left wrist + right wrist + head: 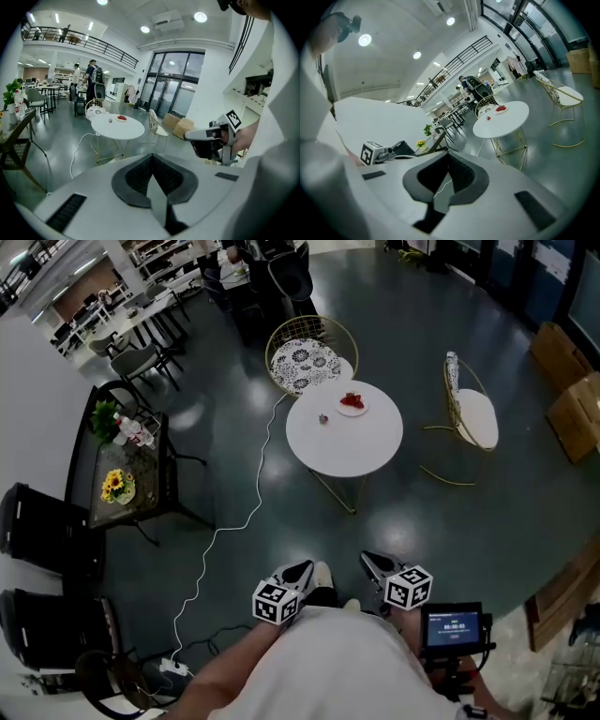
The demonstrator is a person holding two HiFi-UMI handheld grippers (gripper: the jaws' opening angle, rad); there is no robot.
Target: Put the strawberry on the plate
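Both sets of jaws are sitting pressed together with nothing between them. The left gripper [151, 155] is showing its pads meeting at the tips. The right gripper [449, 154] is doing the same, with floor and a white cable [443, 189] showing through the slot below its tips. Both are hanging low in front of the person, well apart from the table.

Strawberry [323, 418]: a small red item is lying bare on the round white table [356, 448], just beside the plate [354, 412] and not touching it. The plate is already carrying something red, too small to identify.

Outward: a wire chair with a patterned cushion [305, 364] is standing at the table's far edge. A second wire chair [472, 415] is standing near on the right. The white cable is trailing across the dark floor. A dark side table [150, 470] on the left is bearing yellow flowers [116, 486].

Writing: each gripper's cube is carrying black-and-white square markers. A small screen [455, 625] by the right gripper is showing digits, too small to read.
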